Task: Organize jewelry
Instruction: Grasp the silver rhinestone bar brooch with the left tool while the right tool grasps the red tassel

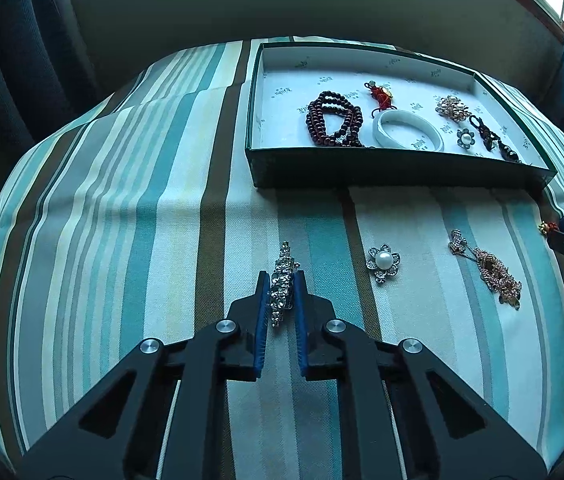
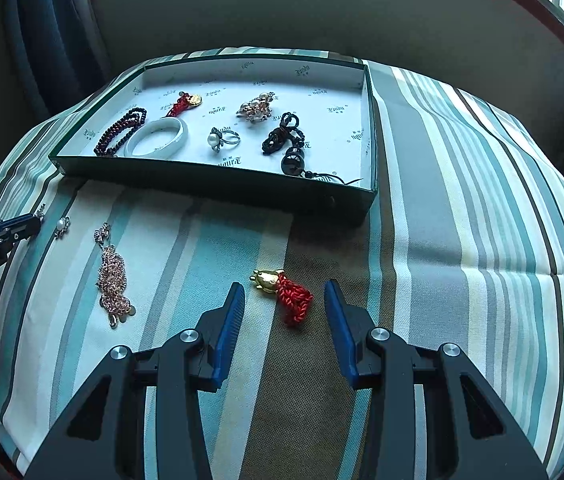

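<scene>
Here, in the left wrist view, a rhinestone hair clip is being clamped between the blue pads of the left gripper, the jaws drawn nearly together on it. Its long axis is running straight ahead along the fingers, with the far tip poking out beyond them, and whether it is lifted or resting on the striped cloth cannot be told. The green box is lying ahead and to the right, so the carry is judged to go forward and rightward over its near wall. A pearl brooch and a rose-gold chain are being left on the cloth to the right of the clip, well apart from the jaws. In the right wrist view, the right gripper is being held with its jaws wide apart, and a red tassel charm is framed between them, touching neither pad. The charm's long axis is lying slantwise across the gap, gold end toward the left finger and red tassel nearer the right one. Closing here is judged likely to catch it across its middle. This gripper is clearly the nearer one to it; the box is lying ahead and slightly left.
</scene>
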A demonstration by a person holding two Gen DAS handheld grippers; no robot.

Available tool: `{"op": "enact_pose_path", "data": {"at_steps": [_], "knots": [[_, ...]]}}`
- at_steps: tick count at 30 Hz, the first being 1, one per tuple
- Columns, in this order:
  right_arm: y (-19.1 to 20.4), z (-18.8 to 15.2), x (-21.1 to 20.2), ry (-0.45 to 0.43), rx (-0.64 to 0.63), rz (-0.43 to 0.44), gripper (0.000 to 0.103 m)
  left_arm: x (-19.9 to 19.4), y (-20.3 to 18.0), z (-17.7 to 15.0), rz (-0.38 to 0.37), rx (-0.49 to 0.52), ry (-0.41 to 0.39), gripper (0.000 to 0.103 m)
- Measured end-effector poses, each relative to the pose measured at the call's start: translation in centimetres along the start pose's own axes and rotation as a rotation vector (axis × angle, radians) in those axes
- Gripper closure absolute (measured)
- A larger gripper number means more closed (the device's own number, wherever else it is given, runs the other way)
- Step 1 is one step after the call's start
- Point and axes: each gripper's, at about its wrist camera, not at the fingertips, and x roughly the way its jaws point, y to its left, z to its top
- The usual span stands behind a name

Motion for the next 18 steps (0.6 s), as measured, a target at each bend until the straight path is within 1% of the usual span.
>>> {"op": "enact_pose_path", "data": {"at_steps": [2, 5, 7, 11, 18], "knots": [[-0.01, -0.11, 0.11, 0.006, 0.001, 0.004, 0.063, 0.01, 0.04, -0.03, -0.001, -0.001, 0.000, 0.091], [-0.05, -0.17, 0.25, 0.012, 0.003, 0.010, 0.072, 0.14, 0.08, -0.01, 0.000, -0.004, 0.003, 0.091], [-0.09, -0.19, 0.32, 0.011, 0.005, 0.012, 0.074, 0.15, 0.02, -0.01, 0.001, -0.003, 0.003, 0.091], [-0.08, -0.13, 0.27, 0.013, 0.005, 0.016, 0.083, 0.14, 0.00, -0.03, 0.001, -0.004, 0.003, 0.091], [0.09, -0.20, 0.20, 0.011, 0.002, 0.017, 0.086, 0.14, 0.04, -0.05, 0.001, -0.004, 0.002, 0.091]]}}
